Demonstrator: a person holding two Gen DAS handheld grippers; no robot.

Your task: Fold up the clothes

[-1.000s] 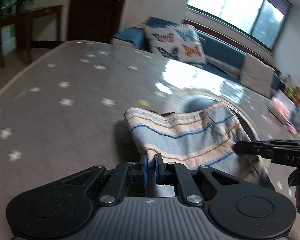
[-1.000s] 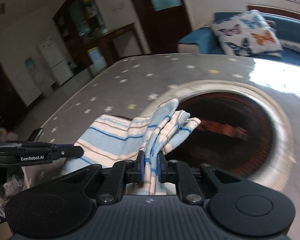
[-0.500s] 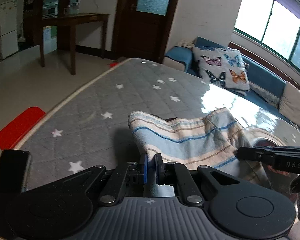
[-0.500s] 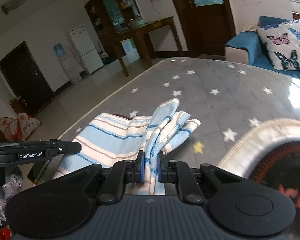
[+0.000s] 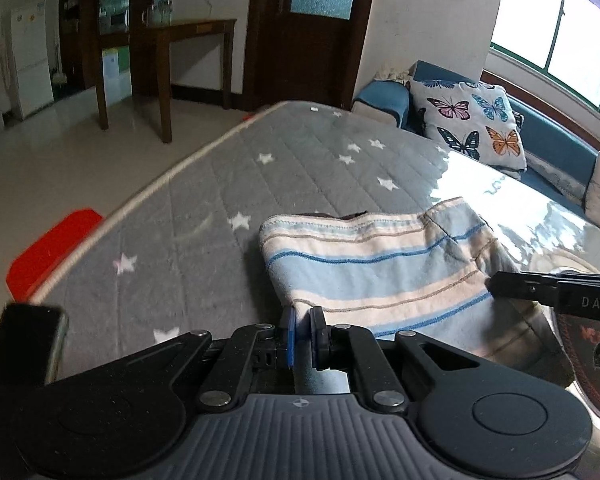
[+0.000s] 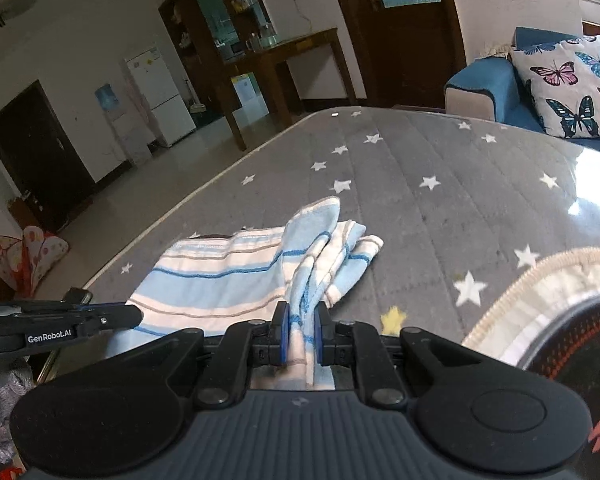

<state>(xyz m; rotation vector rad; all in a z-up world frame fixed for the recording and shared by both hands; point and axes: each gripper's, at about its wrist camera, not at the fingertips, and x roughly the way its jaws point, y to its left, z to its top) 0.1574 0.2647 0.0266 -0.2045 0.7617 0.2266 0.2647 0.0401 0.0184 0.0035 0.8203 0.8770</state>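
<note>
Gripping one corner each, the two grippers hold a striped garment (image 5: 380, 264) over the grey star-print mattress (image 5: 300, 168). The left gripper (image 5: 303, 334) has its blue pads clenched on the cloth's near edge, a thin fold of fabric pinched between them. The right gripper (image 6: 301, 334) is likewise clamped, with a thicker bunch of the same cloth running up between its pads.

From the left wrist camera, the garment spreads from the fingertips toward two o'clock, pale blue and cream with thin brown and darker blue lines, its hemmed upper edge turned toward twelve. The other gripper's black finger enters at three o'clock, touching the cloth's right side.

From the right wrist camera, the cloth (image 6: 220, 276) fans out toward ten o'clock, while a crumpled end lies at one o'clock on the mattress. A round rug (image 6: 548, 312) with a cream border sits at four o'clock, apart from the garment.

A butterfly cushion (image 5: 476, 120) rests on the blue sofa (image 5: 556, 136) beyond the mattress, around one o'clock. A red object (image 5: 52, 248) lies on the floor at nine.
</note>
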